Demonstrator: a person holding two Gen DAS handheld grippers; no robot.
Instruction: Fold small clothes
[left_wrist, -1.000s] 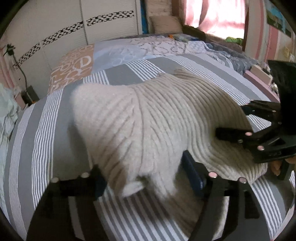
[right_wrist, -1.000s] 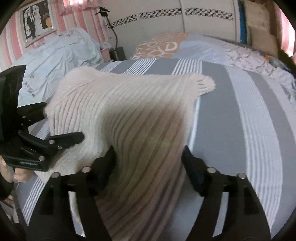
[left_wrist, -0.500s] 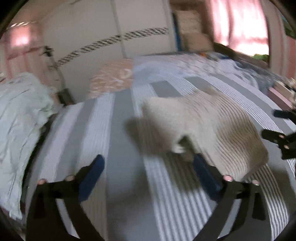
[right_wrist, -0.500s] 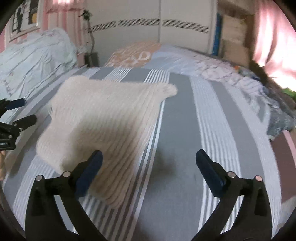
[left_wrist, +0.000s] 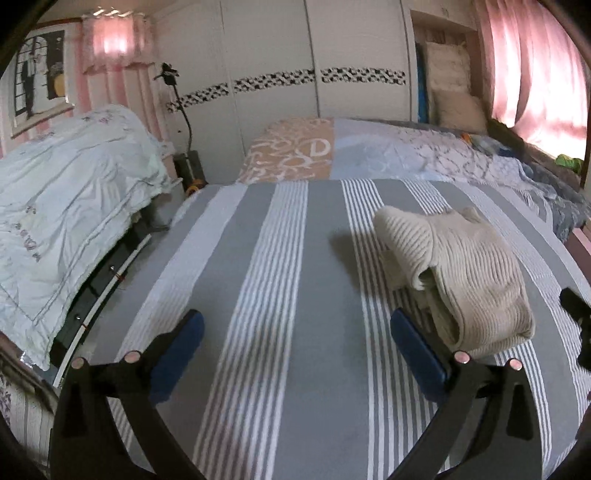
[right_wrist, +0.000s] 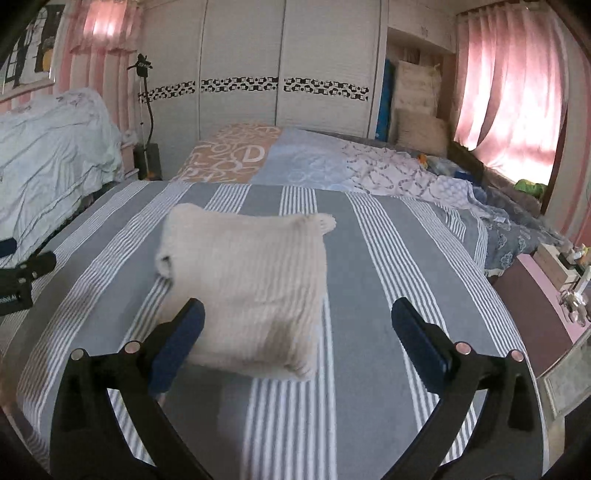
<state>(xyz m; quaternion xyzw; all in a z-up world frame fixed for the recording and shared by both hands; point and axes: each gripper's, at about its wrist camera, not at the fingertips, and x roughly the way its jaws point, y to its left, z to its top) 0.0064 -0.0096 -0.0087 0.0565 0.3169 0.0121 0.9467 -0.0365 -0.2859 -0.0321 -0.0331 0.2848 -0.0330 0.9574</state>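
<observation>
The sweater (right_wrist: 251, 288) lies folded into a compact, roughly square bundle on the bed (right_wrist: 388, 258), so this garment looks done: layers are stacked, with a cuff or corner poking out at the far right edge and a rolled opening at the left side. It sits just ahead of the right tongs (right_wrist: 295, 328), mostly between their fingers and nearer the left one, and ahead and to the right of the left tongs (left_wrist: 295, 332), close to their right finger. Both pairs stand wide apart and hold nothing; neither touches the knit. What is left, as I judge it, is at most a small tidy of that stray corner, or moving on to another piece; no other small garment waiting to be folded shows on the striped cover. Count: one sweater, two tongs, one bed in use. To the left of the tongs a pale quilt (left_wrist: 66, 206) is heaped, and beyond the sweater lie patterned pillows (right_wrist: 236, 155), three by the look of it, though the farthest runs into rumpled bedding and I cannot be sure.
</observation>
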